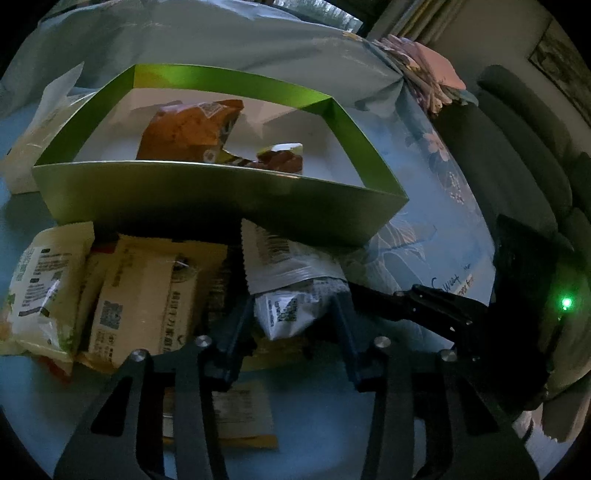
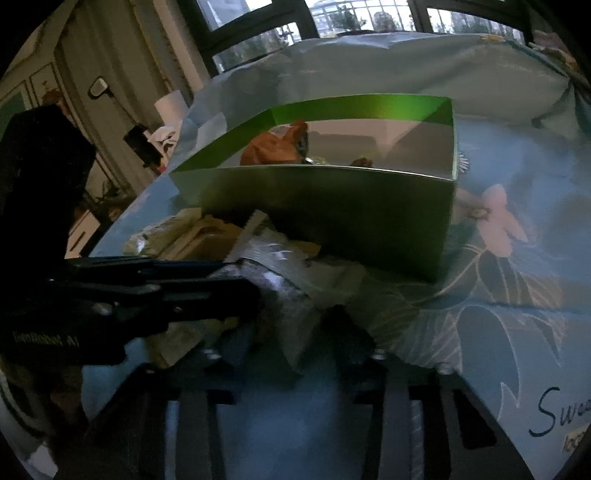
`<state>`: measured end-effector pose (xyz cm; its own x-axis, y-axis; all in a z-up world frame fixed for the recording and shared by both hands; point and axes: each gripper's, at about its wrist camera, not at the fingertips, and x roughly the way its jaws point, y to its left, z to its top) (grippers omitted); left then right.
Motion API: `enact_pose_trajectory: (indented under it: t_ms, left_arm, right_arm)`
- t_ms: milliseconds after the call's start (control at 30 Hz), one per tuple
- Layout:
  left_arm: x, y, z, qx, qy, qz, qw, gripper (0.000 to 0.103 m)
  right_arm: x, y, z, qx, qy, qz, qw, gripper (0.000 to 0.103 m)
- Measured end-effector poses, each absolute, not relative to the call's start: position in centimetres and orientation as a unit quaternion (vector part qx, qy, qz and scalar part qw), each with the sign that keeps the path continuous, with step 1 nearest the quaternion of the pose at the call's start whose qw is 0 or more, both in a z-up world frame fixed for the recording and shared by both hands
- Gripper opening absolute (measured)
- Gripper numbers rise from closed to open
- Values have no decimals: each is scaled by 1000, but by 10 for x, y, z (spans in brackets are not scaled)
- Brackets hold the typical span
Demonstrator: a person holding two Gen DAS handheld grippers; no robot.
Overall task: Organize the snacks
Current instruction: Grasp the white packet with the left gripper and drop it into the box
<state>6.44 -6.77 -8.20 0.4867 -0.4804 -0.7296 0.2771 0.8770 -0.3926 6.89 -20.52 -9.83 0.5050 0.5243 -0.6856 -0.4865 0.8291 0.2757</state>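
Left wrist view shows my left gripper point(image 1: 293, 314) fingers squeezing a shiny silver snack bag point(image 1: 291, 273) beside the green box point(image 1: 207, 206).

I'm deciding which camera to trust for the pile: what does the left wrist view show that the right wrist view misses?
Only the left wrist view shows the cream printed snack packets lying flat and the white QR-coded packet between the left gripper fingers.

Only the right wrist view shows windows.

Both show the green cardboard box holding an orange snack bag on the blue floral cloth.
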Motion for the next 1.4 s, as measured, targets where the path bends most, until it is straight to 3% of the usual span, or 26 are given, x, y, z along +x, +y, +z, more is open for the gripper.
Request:
enact_pose_trajectory:
  t_ms: [200,500,600,1133,1400]
  left_arm:
    - [56,-70,-76,-97,450,-222,860,38]
    - [39,-65,-51,-87,424,-225,873,31]
    - [39,-70,-44,-83,419,-233,874,22]
    - [88,-71,1,-36,365,-231,901,22]
    - [150,-67,-10,-76,396,-224,887,22]
  right_arm:
    - [62,-203,-93,28,385,299,872,23]
    - [40,-206,-59,33,324,316,891,21]
    - [41,-208,-53,36,317,316,893,21]
    - [79,-204,-9,23,252,312,916,20]
    - [143,-200,-16,38,281,294,913,20]
